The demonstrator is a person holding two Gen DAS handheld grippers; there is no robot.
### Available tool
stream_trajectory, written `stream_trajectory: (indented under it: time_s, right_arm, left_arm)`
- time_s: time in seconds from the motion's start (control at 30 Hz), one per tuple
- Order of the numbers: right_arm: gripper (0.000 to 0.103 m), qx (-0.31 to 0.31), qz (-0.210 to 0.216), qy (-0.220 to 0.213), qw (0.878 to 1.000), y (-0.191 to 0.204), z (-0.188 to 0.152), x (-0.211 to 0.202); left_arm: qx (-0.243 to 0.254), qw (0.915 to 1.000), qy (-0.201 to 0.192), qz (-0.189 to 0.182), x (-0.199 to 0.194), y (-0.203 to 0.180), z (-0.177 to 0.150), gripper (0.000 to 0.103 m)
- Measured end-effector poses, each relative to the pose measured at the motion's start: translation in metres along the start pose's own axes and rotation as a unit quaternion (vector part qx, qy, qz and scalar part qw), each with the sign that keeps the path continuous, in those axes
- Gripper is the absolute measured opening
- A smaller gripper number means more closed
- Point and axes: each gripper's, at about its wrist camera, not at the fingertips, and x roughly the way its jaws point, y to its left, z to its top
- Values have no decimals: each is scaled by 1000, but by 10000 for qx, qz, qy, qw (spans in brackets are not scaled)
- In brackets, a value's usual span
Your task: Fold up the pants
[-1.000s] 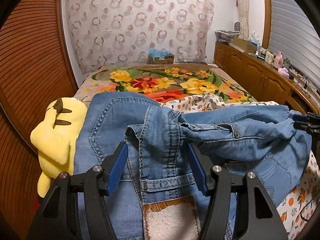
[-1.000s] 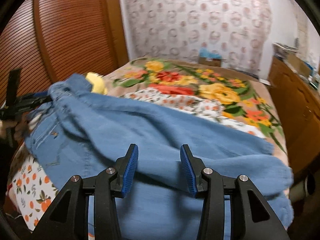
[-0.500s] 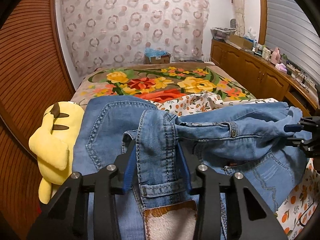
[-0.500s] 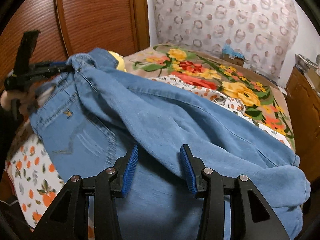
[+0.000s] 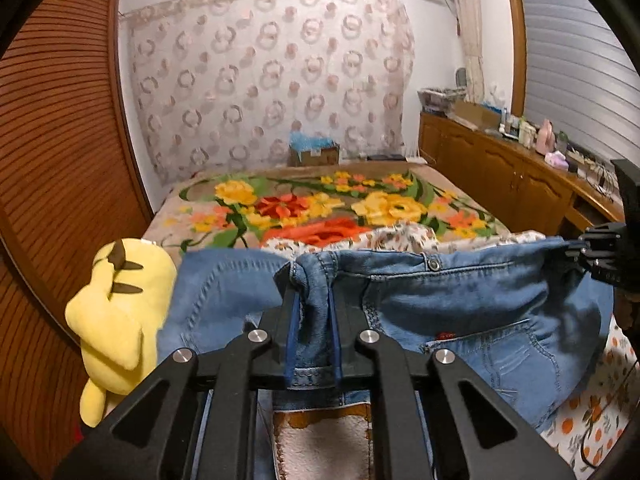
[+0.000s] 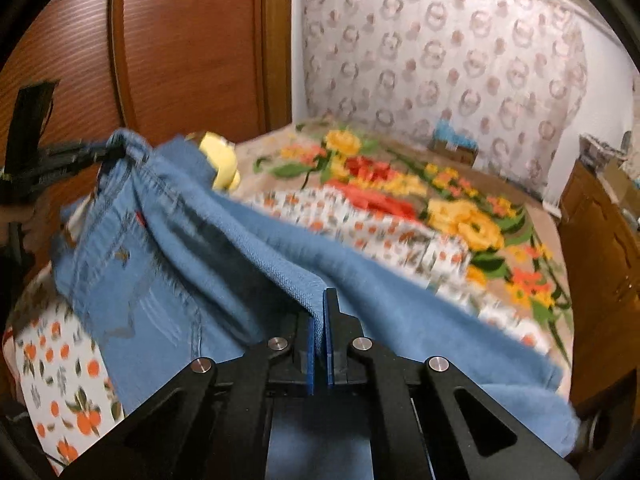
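Jeans [image 5: 460, 300]: blue denim, draped over the orange-print sheet [image 5: 592, 428] at the near end of the bed, waistband raised.
Left gripper [image 5: 313, 312]: fingers closed on a bunched fold of the waistband; denim fills the gap between the blue pads [image 5: 291, 336].
Right gripper [image 6: 320, 320]: fingers clamped on a thin denim edge; fabric [image 6: 224, 240] runs up and left from the pads.
Plush toy [image 5: 120, 312]: yellow, just beside the jeans, against the wooden panel.
Floral blanket [image 5: 320, 204]: beyond the jeans.
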Motion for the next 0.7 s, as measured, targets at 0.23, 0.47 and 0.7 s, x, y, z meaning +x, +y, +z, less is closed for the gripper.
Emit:
stream_trajectory:
  time_s: [0.23, 0.47, 0.7]
  right_arm:
    - [3, -96, -272, -151, 9995, 7, 24, 16]
    - [3, 79, -390, 394, 9984, 6, 22, 73]
    - [36, 226, -576, 433, 9971, 9, 33, 86]
  left_arm:
    - [-168, 9996, 128, 162, 23, 11, 9, 15]
    - [-89, 9988, 412, 257, 32, 9, -4, 35]
    - [-185, 9991, 300, 255, 14, 14, -5, 64]
